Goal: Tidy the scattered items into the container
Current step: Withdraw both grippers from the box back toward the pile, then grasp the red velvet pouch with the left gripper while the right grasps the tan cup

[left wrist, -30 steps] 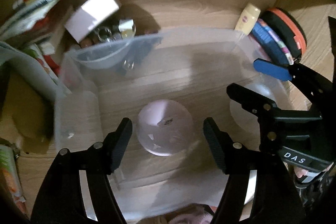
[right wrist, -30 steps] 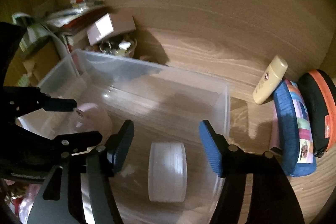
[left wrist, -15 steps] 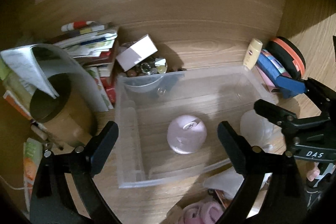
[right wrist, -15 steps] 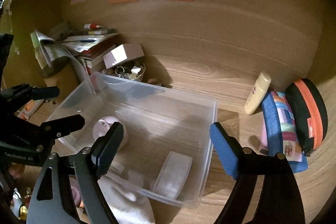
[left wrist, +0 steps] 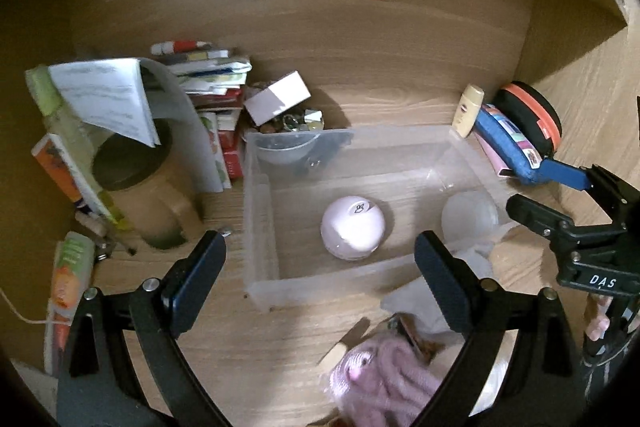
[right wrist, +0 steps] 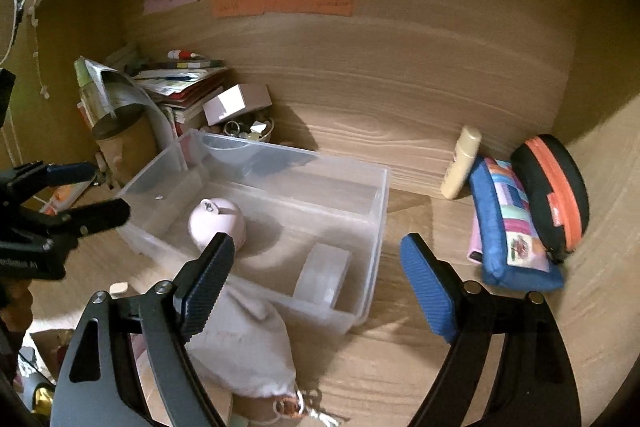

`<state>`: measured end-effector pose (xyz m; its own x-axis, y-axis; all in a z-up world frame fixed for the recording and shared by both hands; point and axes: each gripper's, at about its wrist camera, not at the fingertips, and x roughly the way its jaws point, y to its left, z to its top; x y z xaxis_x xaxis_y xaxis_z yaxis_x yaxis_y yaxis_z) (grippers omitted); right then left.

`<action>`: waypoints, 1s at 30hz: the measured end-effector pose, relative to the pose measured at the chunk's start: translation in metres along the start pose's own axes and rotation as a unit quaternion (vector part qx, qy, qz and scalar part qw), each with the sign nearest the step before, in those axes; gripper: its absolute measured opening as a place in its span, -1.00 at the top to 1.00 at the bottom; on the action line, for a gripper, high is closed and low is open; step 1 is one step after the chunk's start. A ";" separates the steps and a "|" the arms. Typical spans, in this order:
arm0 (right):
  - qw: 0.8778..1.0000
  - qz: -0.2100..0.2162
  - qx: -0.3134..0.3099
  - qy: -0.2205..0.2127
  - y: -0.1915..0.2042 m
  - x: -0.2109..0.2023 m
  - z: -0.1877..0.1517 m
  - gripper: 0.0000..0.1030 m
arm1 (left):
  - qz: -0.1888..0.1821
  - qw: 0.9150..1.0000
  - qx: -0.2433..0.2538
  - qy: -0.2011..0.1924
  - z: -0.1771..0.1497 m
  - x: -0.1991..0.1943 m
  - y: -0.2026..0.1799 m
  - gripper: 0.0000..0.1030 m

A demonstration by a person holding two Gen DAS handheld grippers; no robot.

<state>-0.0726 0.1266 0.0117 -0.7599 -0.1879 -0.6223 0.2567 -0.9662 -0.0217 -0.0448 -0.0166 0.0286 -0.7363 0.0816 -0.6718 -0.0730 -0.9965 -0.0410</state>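
A clear plastic container (left wrist: 260, 223) (right wrist: 376, 227) stands on the wooden desk. Inside it lie a pale pink round object (left wrist: 352, 229) (right wrist: 218, 223) and a translucent white round case (left wrist: 470, 217) (right wrist: 324, 273). My left gripper (left wrist: 320, 275) is open and empty, held above the container's near edge. My right gripper (right wrist: 316, 287) is open and empty, above the container's near right corner. A white cloth pouch (right wrist: 244, 343) lies in front of the container. A fuzzy pink item (left wrist: 384, 375) lies at the near edge.
A cream bottle (right wrist: 460, 163), a blue patchwork pouch (right wrist: 512, 223) and a black-and-orange case (right wrist: 552, 195) stand at the right. A stack of books and papers (left wrist: 208, 83), a small bowl of trinkets (left wrist: 288, 123) with a white box and a brown cup (left wrist: 132, 183) crowd the left.
Both grippers have pulled back and up out of the container with jaws wider open. The pink object and the white case stay inside where they were released.
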 end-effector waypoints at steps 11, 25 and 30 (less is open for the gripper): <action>1.000 0.013 0.011 0.009 0.019 -0.026 -0.032 -0.62 | 0.014 1.000 0.011 0.005 -0.031 -0.024 0.009 -0.87; 0.997 0.059 0.025 0.043 0.048 -0.024 -0.060 -0.62 | 0.009 0.999 0.014 0.038 -0.097 -0.050 0.013 -0.86; 0.996 0.063 0.036 0.052 0.050 -0.023 -0.066 -0.62 | -0.017 0.998 0.019 0.051 -0.114 -0.052 0.009 -0.86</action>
<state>-0.0027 0.0945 -0.0265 -0.6573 -0.2939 -0.6940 0.2999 -0.9468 0.1168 0.0699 -0.0316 -0.0215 -0.6606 0.1118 -0.7424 -0.1236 -0.9916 -0.0393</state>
